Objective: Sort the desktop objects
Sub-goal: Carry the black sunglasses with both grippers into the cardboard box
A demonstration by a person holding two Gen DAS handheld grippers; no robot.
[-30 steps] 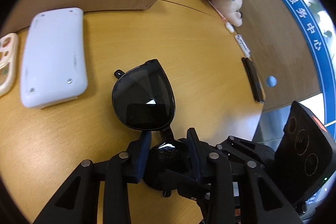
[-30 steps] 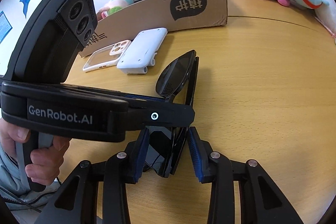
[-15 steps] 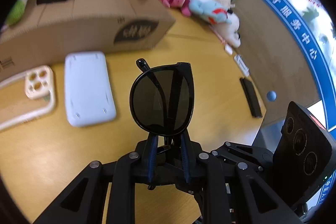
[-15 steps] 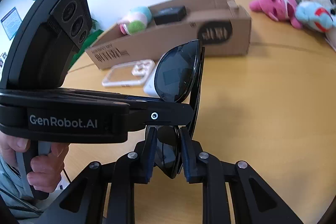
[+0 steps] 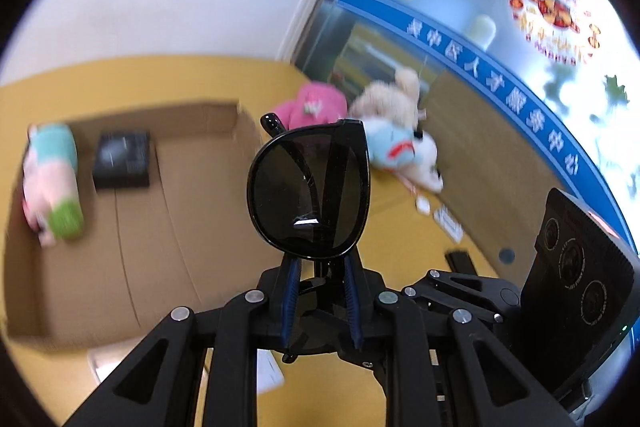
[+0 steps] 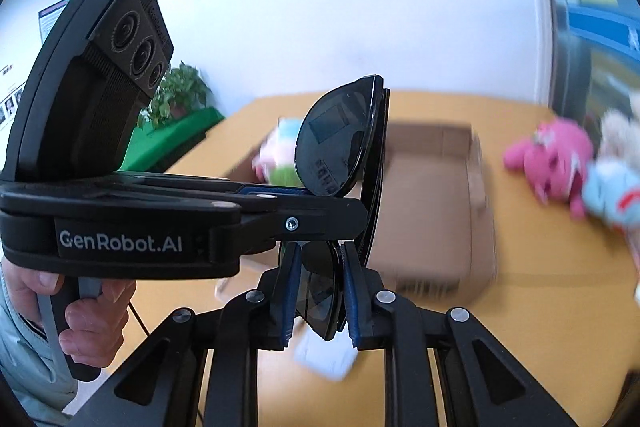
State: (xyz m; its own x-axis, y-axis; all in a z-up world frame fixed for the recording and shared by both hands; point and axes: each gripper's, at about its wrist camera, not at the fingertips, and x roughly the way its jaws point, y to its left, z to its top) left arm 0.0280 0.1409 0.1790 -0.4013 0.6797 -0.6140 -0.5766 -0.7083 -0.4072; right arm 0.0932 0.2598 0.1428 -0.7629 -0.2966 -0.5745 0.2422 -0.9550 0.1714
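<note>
Lifted higher than half a second ago: folded black sunglasses (image 5: 308, 187), off the tabletop and now up in the air, above the open cardboard box (image 5: 132, 239). Held by both grippers at once. Left gripper (image 5: 318, 301) clamped narrow on the lower lens area, blue pads (image 5: 290, 291) pressed against either side, upper lens standing upright above the fingertips. Right gripper (image 6: 316, 293) likewise closed tight on the lower lens, seen edge-on in the right wrist view, with the left gripper crossing in front from the left side and gripping the same sunglasses (image 6: 340, 143) at mid-height. Person's left hand (image 6: 76, 311) wrapped around the left gripper's handle.

Inside the box: pastel plush toy (image 5: 50, 183) in pink, teal and green near the far left end, small black box (image 5: 122, 159) just beside it. Box interior blurred by motion.

On the wooden table (image 5: 400, 219) beyond the box: pink plush (image 5: 316, 105), cream plush (image 5: 394, 97) and light-blue plush (image 5: 390, 143) bunched together, touching. Small white items (image 5: 448, 219) near the table edge, too blurred to identify. White object (image 5: 266, 371) partly hidden under the left gripper.
</note>
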